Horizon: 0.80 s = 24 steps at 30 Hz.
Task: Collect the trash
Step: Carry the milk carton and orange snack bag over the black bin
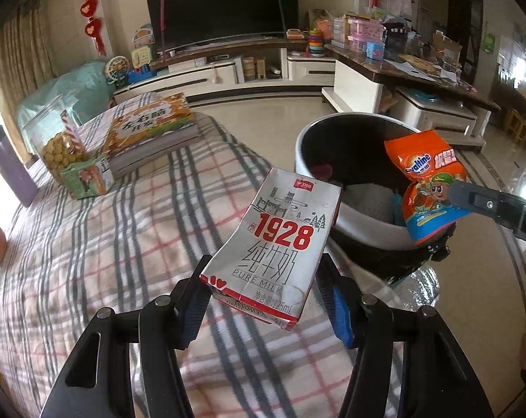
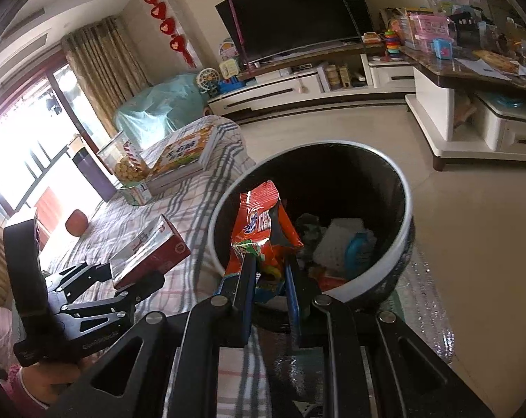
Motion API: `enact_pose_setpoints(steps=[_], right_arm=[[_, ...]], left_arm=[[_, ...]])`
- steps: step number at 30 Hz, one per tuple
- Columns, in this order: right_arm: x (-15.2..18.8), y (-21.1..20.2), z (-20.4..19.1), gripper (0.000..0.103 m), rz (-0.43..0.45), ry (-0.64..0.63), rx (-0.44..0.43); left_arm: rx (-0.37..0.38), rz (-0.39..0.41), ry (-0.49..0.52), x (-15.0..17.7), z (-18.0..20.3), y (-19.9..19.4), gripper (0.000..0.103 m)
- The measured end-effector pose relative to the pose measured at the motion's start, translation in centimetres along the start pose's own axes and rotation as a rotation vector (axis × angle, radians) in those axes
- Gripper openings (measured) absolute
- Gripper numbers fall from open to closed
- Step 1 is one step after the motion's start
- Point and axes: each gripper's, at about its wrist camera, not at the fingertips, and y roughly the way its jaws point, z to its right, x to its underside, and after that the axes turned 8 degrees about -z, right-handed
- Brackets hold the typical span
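Milk carton [image 1: 275,244] clamped in left gripper [image 1: 263,306] fingers, long axis pointing far-right at bin [image 1: 353,209]; right gripper [image 2: 268,278] nearer, pinching Ovaltine wrapper [image 2: 263,230] over the rim.

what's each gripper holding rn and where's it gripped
Left gripper: milk carton, clamped across its bottom end. Right gripper: orange snack packet, pinched at its lower end.

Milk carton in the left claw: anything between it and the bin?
Nothing in the way. In the left wrist view the milk carton overlaps the bin rim directly; only checked tablecloth shows beneath.
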Motion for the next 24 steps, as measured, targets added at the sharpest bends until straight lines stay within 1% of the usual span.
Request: enact_pose_setpoints(steps=[11, 24], right_arm=[[-0.6, -0.1, 1.9, 0.016, -0.004, 0.02, 0.042], [-1.3, 0.5, 2.4, 0.016, -0.018, 0.007, 0.06]], left_arm=[[0.013, 0.006, 0.033, -1.5, 1.5, 0.6, 0.058], [0.01, -0.011, 0.05, -2.5, 2.4, 1.7, 0.057]])
